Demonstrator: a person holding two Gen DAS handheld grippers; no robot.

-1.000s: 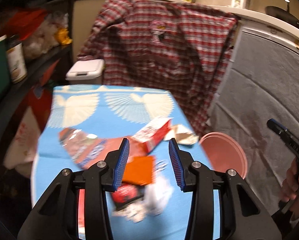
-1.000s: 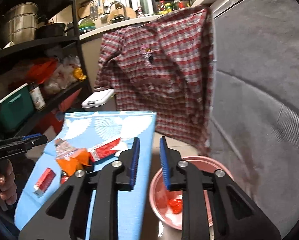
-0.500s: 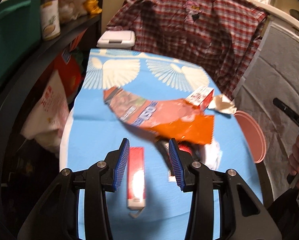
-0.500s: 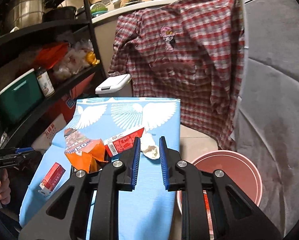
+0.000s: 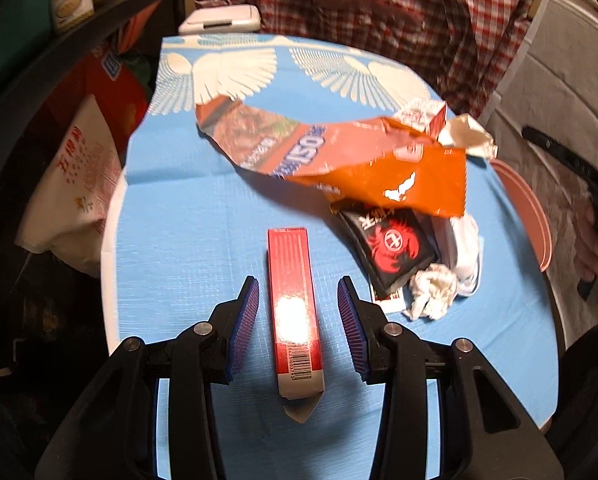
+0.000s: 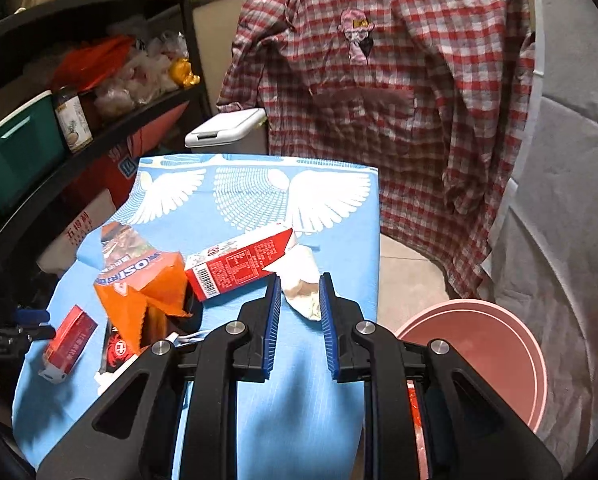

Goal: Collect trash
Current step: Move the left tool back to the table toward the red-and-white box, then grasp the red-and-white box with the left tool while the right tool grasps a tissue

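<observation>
A blue cloth with white wings covers the table [image 5: 187, 240], and trash is strewn over it. My left gripper [image 5: 298, 292] is open, its fingers on either side of a long red box [image 5: 295, 312] without touching it. Beyond lie an orange snack bag [image 5: 339, 160], a black-and-red packet [image 5: 391, 244] and a crumpled tissue [image 5: 431, 288]. My right gripper [image 6: 299, 284] stands narrowly open at a white paper wad [image 6: 303, 280], which shows between its fingertips beside a red-and-white carton [image 6: 239, 266]. A pink bin [image 6: 479, 348] stands low off the table's right edge.
Black shelves [image 6: 99, 136] with a green box [image 6: 11, 160] and a jar run along the left. A white lidded bin [image 6: 227, 128] and a hanging plaid shirt [image 6: 379, 100] are behind the table. A grey cover [image 6: 571, 160] fills the right. A white sack [image 5: 75, 192] leans at the left.
Both grippers have dropped toward the table. The left came back from the snack bag to straddle the red box. The right swung left from over the pink bin to the paper wad.
</observation>
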